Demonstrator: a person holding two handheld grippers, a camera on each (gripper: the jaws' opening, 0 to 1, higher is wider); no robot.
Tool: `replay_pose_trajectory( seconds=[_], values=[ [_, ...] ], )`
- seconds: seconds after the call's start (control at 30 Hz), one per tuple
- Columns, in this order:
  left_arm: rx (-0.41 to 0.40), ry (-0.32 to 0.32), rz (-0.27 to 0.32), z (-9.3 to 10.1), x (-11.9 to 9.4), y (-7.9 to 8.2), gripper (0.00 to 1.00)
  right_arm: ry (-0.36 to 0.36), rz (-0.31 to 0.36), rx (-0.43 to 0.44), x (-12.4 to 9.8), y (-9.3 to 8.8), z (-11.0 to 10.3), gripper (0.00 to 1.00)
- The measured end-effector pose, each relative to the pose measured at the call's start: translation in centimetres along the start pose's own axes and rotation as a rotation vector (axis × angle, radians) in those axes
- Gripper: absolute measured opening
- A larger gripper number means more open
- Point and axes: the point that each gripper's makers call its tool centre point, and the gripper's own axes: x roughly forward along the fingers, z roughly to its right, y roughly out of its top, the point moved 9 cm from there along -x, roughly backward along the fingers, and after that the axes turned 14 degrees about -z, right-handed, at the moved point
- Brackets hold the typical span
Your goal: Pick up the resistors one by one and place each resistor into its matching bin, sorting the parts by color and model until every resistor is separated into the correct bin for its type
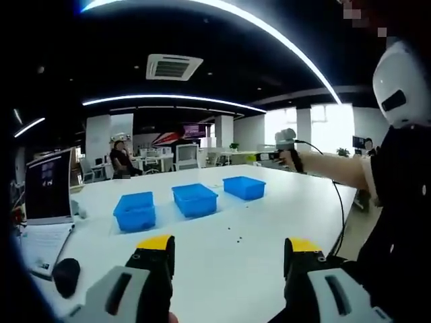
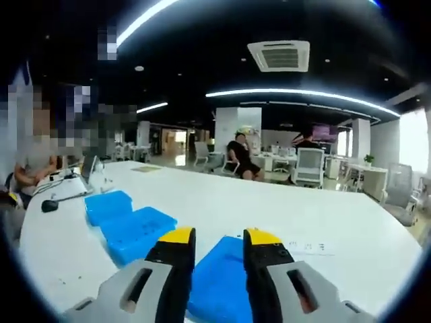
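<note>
Resistors (image 1: 237, 237) lie mid-frame on the table (image 1: 222, 262); lower the spread-jawed left gripper (image 1: 229, 259) squarely over one. Right gripper (image 2: 220, 252), jaws narrowly parted, hovers above bins (image 2: 138, 232).

bright ceiling strips (image 1: 222, 13) | window glare (image 1: 330, 124) | dark ceiling | fisheye-bent edges | distance perhaps soft

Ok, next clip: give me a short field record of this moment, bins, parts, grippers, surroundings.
surface: white table
bins: three blue bins in a row, left, middle, right
resistors: small dark specks on the table in front of the bins, too small to tell type
left gripper: open, empty, above the table
right gripper: narrow gap between jaws, holds nothing, above a bin
other: laptop, mouse
</note>
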Motion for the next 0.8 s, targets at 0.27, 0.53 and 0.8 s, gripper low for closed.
replay_pose_trajectory(
  seconds=[0.27,0.53,0.8],
  values=[
    [0.002,-0.010,-0.003,0.0,0.3,-0.1,0.67,0.047,0.052,0.020,-4.7,-2.1,-2.3,0.31],
    [0.023,-0.042,-0.020,0.5,1.0,0.1,0.67,0.086,0.105,0.041,-10.5,-5.0,-4.9,0.32],
    [0.023,-0.049,-0.011,0.4,1.6,0.5,0.67,0.048,0.093,-0.012,-16.1,-10.1,-7.1,0.33]
  ],
)
